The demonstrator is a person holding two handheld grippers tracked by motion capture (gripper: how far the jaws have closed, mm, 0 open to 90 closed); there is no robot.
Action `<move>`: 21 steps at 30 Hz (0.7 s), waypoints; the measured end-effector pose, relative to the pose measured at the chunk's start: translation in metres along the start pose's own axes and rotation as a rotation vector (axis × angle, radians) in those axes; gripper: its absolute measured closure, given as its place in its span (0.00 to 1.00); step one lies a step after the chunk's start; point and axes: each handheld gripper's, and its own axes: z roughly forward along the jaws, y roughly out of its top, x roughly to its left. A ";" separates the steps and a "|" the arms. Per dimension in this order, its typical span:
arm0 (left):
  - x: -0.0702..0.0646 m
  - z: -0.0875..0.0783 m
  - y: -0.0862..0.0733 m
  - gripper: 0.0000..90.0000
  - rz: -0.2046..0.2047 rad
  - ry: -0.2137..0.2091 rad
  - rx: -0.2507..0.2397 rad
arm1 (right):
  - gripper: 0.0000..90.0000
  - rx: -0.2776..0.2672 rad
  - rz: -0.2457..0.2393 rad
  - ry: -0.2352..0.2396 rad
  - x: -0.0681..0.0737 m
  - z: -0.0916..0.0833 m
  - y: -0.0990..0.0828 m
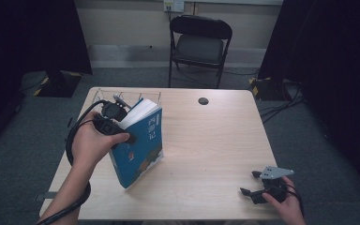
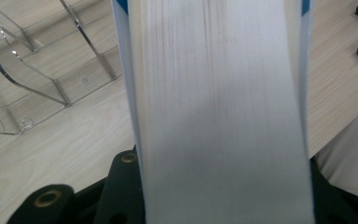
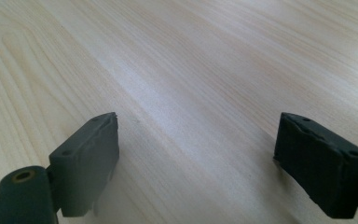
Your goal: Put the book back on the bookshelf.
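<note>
The book [image 2: 221,112] hides the left gripper's fingers, its pages blurred.

We see a light wooden counter [image 1: 206,140] with a clear wire rack [image 1: 129,97] at its far left edge and a small dark round cap [image 1: 203,101] near the far middle. Beyond it, a black folding chair [image 1: 198,44] stands on grey carpet [image 1: 309,140].

The blue book [image 1: 140,145] carries white lettering down its cover, too small and blurred to read; no other text is legible.
</note>
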 end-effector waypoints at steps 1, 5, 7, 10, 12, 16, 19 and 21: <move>0.001 0.000 0.000 0.69 -0.009 -0.001 -0.002 | 0.15 -0.001 0.000 0.002 0.000 0.000 0.000; 0.004 0.000 -0.002 0.69 -0.021 0.002 -0.001 | 0.15 0.001 0.000 -0.002 0.000 0.000 0.000; 0.005 0.000 -0.002 0.69 -0.026 0.008 0.000 | 0.15 0.000 0.000 0.000 0.000 0.000 0.000; 0.008 0.001 -0.003 0.69 -0.037 0.007 0.002 | 0.15 0.001 -0.001 -0.002 0.000 0.000 0.000; 0.009 0.001 -0.002 0.69 -0.045 0.009 0.002 | 0.15 0.000 0.000 0.001 0.000 0.000 0.000; 0.011 0.002 0.000 0.69 -0.060 0.016 0.002 | 0.15 -0.001 0.001 0.002 0.000 0.000 0.000; 0.012 0.002 0.002 0.69 -0.067 0.019 0.005 | 0.15 0.000 0.000 -0.001 0.000 0.000 0.000; 0.013 0.003 0.003 0.69 -0.077 0.021 0.006 | 0.15 0.000 0.000 -0.001 0.000 0.000 0.000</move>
